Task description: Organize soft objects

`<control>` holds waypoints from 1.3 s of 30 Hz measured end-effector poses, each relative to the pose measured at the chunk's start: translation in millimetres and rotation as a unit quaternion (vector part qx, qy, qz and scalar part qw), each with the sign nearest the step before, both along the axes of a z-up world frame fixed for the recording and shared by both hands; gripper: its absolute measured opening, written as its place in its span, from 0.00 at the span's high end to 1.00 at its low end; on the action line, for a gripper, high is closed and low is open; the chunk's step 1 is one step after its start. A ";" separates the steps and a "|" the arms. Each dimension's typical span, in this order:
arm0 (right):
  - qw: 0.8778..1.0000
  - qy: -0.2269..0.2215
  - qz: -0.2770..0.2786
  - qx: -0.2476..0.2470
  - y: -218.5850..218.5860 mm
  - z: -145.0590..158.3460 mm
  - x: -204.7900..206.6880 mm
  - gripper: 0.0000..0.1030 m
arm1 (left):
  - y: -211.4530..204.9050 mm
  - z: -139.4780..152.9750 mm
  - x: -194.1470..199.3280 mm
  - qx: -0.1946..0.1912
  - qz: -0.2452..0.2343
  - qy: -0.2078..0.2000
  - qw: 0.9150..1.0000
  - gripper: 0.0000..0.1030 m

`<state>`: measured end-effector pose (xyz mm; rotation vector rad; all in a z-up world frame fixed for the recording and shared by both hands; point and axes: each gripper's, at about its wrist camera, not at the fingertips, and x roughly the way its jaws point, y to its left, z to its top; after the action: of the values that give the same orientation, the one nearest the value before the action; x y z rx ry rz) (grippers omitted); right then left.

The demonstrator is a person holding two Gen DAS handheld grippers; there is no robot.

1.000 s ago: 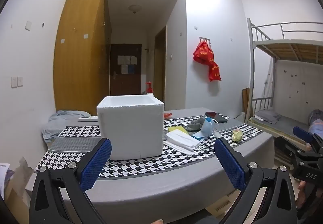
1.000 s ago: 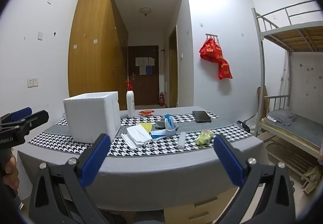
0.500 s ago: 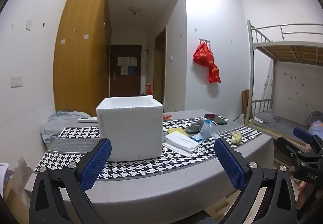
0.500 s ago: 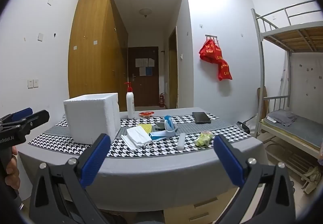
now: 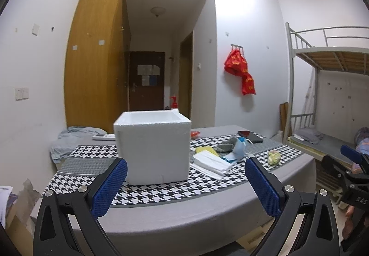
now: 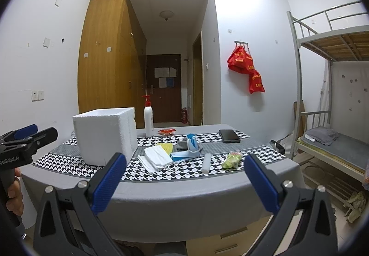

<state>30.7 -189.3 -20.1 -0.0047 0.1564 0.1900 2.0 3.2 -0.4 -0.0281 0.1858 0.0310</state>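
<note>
A white foam box point(image 5: 153, 147) point(image 6: 105, 138) stands open-topped on the table's houndstooth runner point(image 5: 161, 191). Right of it lie soft things: folded white cloths point(image 5: 211, 163) point(image 6: 156, 158), a yellow cloth point(image 6: 166, 147), a grey cloth point(image 6: 184, 144), blue face masks point(image 5: 237, 152) point(image 6: 188, 152) and a yellow-green crumpled item point(image 5: 273, 157) point(image 6: 231, 160). My left gripper point(image 5: 184, 186) is open and empty, in front of the table facing the box. My right gripper point(image 6: 183, 184) is open and empty, in front of the table facing the cloths.
A pump bottle point(image 6: 148, 119), a red packet point(image 6: 167, 131), a black phone point(image 6: 229, 135) and a white stick point(image 6: 206, 162) are on the table. A remote point(image 5: 102, 136) and grey bedding point(image 5: 69, 140) lie at the far left. A bunk bed point(image 6: 332, 99) stands right.
The left wrist view has shifted slightly, the box sitting a bit lower and nearer centre. The right view is almost unchanged. Both grippers stay open.
</note>
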 end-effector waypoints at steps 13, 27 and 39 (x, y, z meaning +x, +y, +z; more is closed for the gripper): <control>1.000 -0.007 0.002 -0.004 1.8 3.2 -6.4 0.00 | 0.9 0.4 1.7 -0.002 0.001 0.003 1.000 0.01; 1.000 -0.009 0.000 -0.006 0.6 2.2 -4.9 0.00 | -4.1 1.8 4.2 0.001 -0.005 0.009 1.000 0.01; 1.000 -0.010 -0.002 -0.005 0.7 1.3 -5.6 0.00 | -3.0 2.5 3.7 0.000 -0.005 0.004 1.000 0.01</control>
<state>25.2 -188.6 -18.8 -0.0170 0.1377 0.1846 5.7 0.2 2.0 -0.0265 0.1937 0.0213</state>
